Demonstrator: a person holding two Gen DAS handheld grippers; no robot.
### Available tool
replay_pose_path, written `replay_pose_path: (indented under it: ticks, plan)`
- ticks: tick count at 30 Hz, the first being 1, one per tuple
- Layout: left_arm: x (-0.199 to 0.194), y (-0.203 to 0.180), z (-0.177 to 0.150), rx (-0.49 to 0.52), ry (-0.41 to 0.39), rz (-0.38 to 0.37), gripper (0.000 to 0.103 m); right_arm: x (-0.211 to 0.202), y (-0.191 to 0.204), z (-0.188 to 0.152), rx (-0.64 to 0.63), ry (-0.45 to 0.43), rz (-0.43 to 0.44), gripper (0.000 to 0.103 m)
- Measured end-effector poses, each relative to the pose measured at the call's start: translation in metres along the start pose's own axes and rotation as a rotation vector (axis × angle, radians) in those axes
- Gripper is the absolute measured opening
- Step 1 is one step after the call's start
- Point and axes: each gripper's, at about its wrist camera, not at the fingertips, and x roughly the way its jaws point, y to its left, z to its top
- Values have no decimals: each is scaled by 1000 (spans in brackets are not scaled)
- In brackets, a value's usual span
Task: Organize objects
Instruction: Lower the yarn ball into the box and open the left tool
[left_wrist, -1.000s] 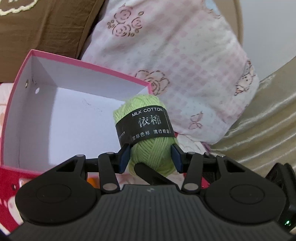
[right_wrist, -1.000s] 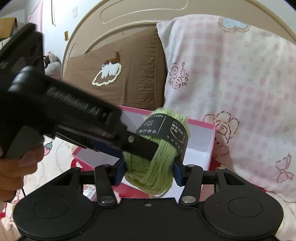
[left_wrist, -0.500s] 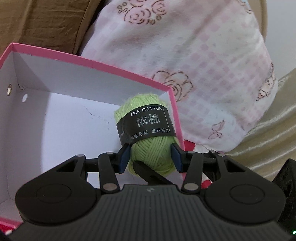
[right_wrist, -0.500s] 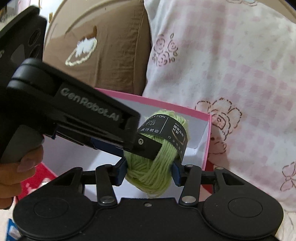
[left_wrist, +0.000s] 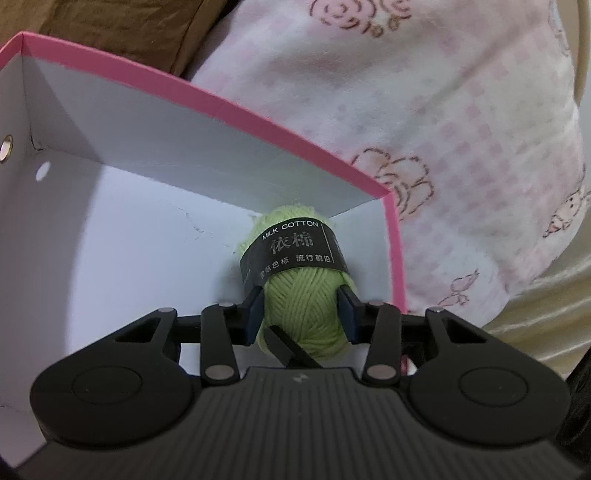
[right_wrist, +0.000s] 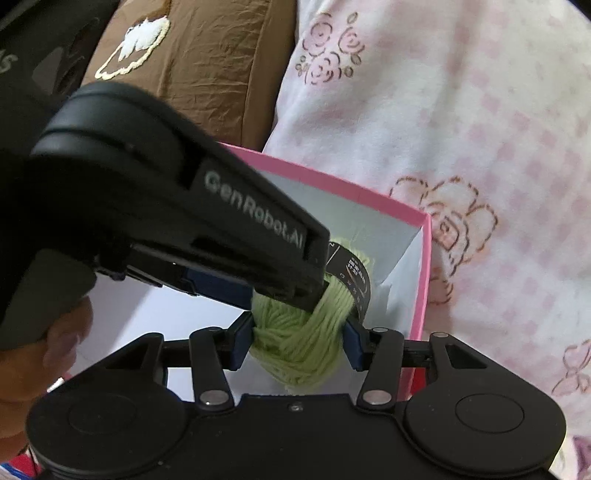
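The green yarn ball (left_wrist: 301, 295) hung inside the pink box (left_wrist: 207, 94), low in its far corner at about one o'clock from the left wrist camera, close to where the two white inner walls met. Whether it already touched the floor of the box could not be told. Both grippers were clamped on it at once, probably so the soft skein would not sag or roll on the way down. The left gripper (left_wrist: 301, 314) pinched its lower half from nine and three o'clock, and its jaws had just been closing, squeezing the yarn between them. The right gripper (right_wrist: 297, 339) gripped the same ball across its loose strands, its pads (right_wrist: 242, 341) pressing into the wool.

The ball's long axis ran away from the left camera, tilted up toward twelve o'clock, with the black paper band (left_wrist: 291, 251) wrapped around the far half and its lettering facing the lens. Beyond the box, at one to three o'clock, lay a pink checked pillow (left_wrist: 461, 147); a brown pillow (right_wrist: 192, 62) sat at eleven.
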Motion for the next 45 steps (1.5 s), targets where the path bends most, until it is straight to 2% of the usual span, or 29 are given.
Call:
replay_pose_path:
  ticks: [4, 12, 14, 16, 22, 26, 30, 34, 36, 38, 41, 42, 45]
  plan:
    - [5, -4, -2, 29, 23, 33, 38, 6, -8, -3, -12, 30, 51, 56]
    - [11, -20, -3, 107, 45, 86, 36, -11, -11, -12, -106, -15, 102, 56]
    - [12, -24, -3, 137, 48, 105, 35, -12, -10, -13, -127, -33, 96, 48]
    - [16, -27, -2, 154, 48, 118, 34, -10, -6, -14, -163, -43, 66, 31]
    - [25, -25, 2, 125, 58, 117, 34, 5, 0, -10, -197, -26, -27, 26]
    - [14, -24, -1, 99, 38, 67, 32, 8, -1, -12, -183, -28, -49, 26]
    - [22, -32, 0, 144, 33, 140, 29, 10, -1, -13, -197, -36, -31, 26]
    - [31, -28, -4, 121, 56, 162, 28, 5, -5, -13, -149, -29, 16, 26]
    - [34, -28, -5, 125, 54, 178, 28, 0, -9, -15, -122, -18, 63, 25]
    - [34, -30, -6, 140, 53, 183, 28, -6, -13, -17, -87, -20, 73, 23]
    - [24, -37, -8, 168, 51, 200, 28, -20, -24, -17, -17, -31, 95, 24]
    - [20, -40, -10, 177, 52, 202, 28, -24, -28, -17, 13, -36, 118, 28]
    - [3, -48, -15, 199, 59, 197, 30, -34, -42, -22, 92, -34, 164, 29]
